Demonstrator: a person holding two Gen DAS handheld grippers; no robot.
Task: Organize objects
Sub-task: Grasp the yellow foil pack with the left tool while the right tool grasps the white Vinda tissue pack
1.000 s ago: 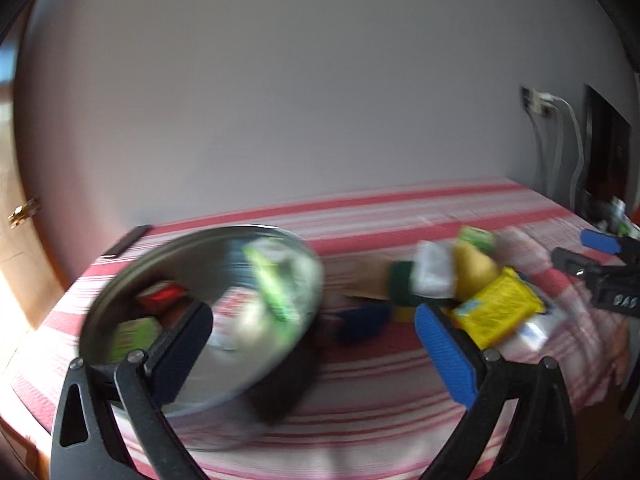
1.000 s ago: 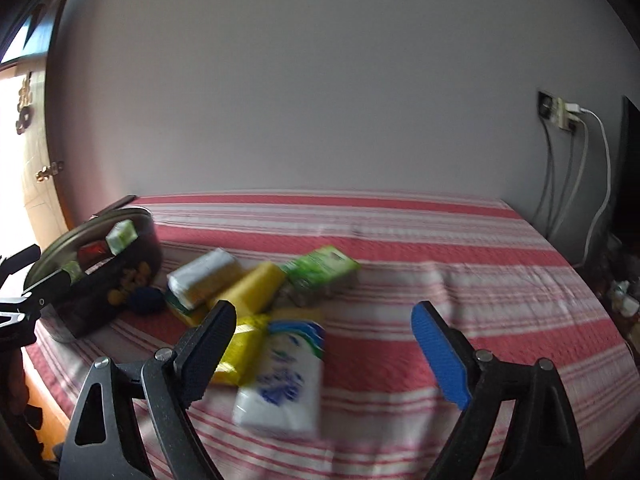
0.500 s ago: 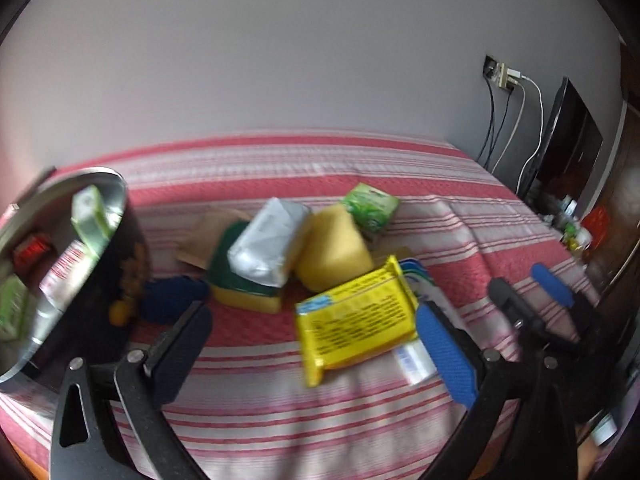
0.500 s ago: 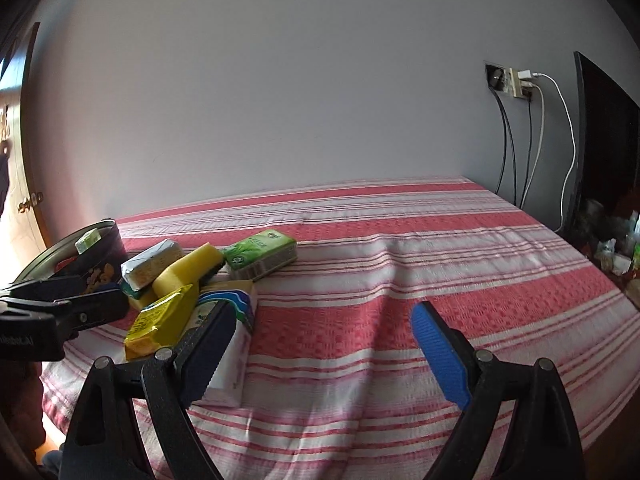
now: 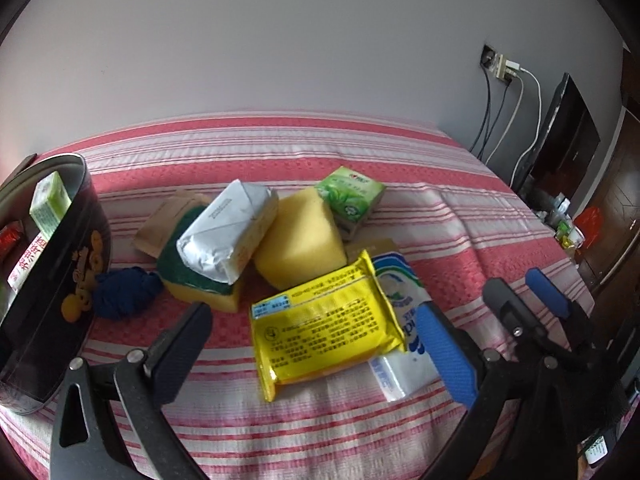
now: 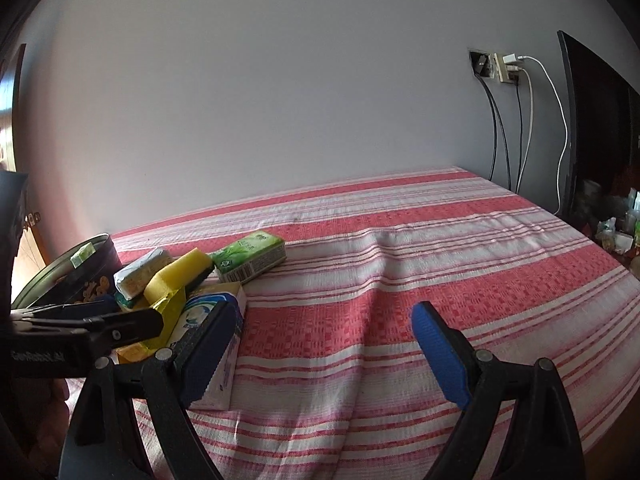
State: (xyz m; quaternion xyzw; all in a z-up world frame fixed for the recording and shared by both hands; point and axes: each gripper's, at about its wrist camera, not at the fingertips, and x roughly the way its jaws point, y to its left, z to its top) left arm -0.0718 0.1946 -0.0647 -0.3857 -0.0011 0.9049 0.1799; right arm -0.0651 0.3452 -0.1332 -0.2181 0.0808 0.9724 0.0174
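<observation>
A pile of packets lies on the red-striped cloth (image 5: 440,208). In the left wrist view my left gripper (image 5: 316,348) is open just in front of a yellow packet (image 5: 328,320). Beside the packet lie a white-and-blue tissue pack (image 5: 404,336), a yellow sponge (image 5: 300,236), a silver-wrapped block (image 5: 228,236) on a green-topped sponge (image 5: 200,284), a green box (image 5: 352,196) and a blue cloth ball (image 5: 124,292). A black round tin (image 5: 60,292) at the left holds small boxes. My right gripper (image 6: 320,348) is open over bare cloth, right of the tissue pack (image 6: 216,320).
A white wall runs behind the table. A wall socket (image 6: 500,66) with hanging cables and a dark screen (image 6: 592,128) stand at the right, with small clutter beyond the table's right edge. A brown paper pouch (image 5: 168,216) lies under the green-topped sponge.
My left gripper has swung right, away from the tin and onto the pile, closing in on the yellow packet. My right gripper has turned right, so the pile now sits at its left.
</observation>
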